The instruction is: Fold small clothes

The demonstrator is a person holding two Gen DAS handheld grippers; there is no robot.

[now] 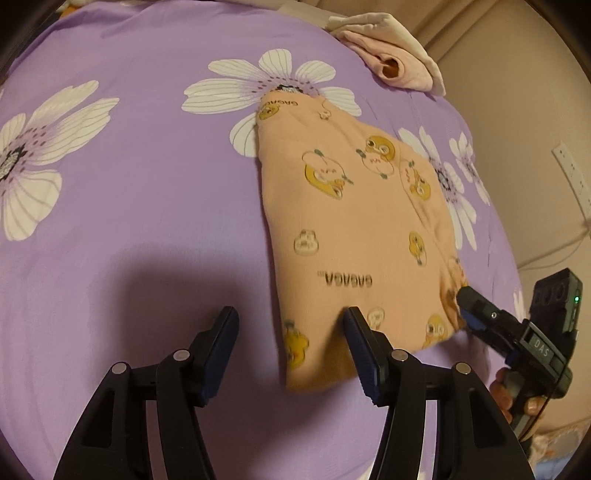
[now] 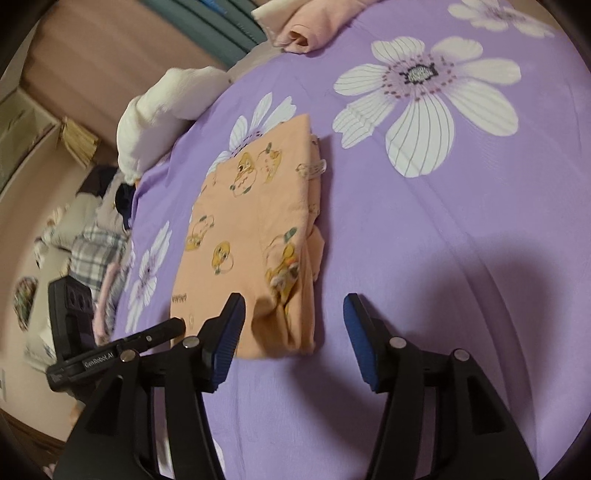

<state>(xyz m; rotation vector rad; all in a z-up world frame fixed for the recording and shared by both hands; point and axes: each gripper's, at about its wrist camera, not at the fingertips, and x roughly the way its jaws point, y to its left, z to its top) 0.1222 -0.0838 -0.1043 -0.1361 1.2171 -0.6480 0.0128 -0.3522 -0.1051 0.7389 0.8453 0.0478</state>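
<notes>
A small peach garment (image 1: 354, 221) with yellow cartoon prints lies folded flat on the purple flowered bedsheet (image 1: 147, 203). It also shows in the right wrist view (image 2: 251, 240). My left gripper (image 1: 291, 321) is open and empty, its right finger at the garment's near edge. My right gripper (image 2: 293, 310) is open and empty, just in front of the garment's near end. The right gripper shows at the garment's right corner in the left wrist view (image 1: 476, 314). The left gripper's tip shows beside the garment in the right wrist view (image 2: 166, 328).
A pile of folded pink clothes (image 1: 391, 62) lies at the bed's far edge, also in the right wrist view (image 2: 314, 26). A white pillow (image 2: 162, 110) sits at the bed's side. Clothes (image 2: 92, 254) lie on the floor beyond the bed edge.
</notes>
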